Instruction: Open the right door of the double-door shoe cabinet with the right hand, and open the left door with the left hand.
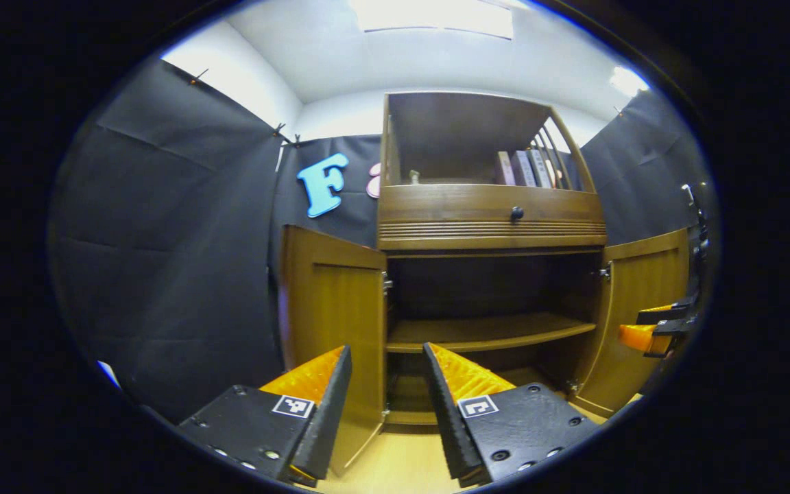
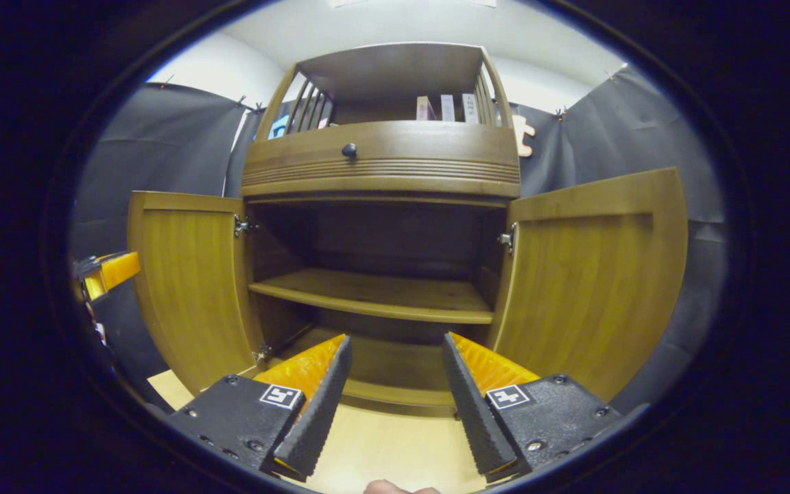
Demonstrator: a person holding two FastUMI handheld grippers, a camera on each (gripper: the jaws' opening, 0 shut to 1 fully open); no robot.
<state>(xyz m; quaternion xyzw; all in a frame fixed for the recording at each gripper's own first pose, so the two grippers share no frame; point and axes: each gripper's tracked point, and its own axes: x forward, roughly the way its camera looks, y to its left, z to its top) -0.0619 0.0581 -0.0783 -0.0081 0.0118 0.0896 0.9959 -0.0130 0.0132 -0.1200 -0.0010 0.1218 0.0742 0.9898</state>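
Now both doors stand swung wide: left door (image 1: 333,309) ahead of the empty, spread left gripper (image 1: 388,384), right door (image 2: 594,274) beside the empty, spread right gripper (image 2: 395,374).

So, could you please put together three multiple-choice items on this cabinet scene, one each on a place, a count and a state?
1. Where does the small dark knob sit?
A. On the left door
B. On the drawer front above the open compartment
C. On the inner shelf

2. How many inner shelves cross the open compartment between its top and floor?
A. One
B. Two
C. Three

3. How do the left door and right door stand?
A. Both shut
B. One open, one shut
C. Both swung open

Answers: 1 B, the knob is on the ribbed drawer front. 2 A, a single board spans the inside. 3 C, both doors stand out from their hinges and the inside shows.
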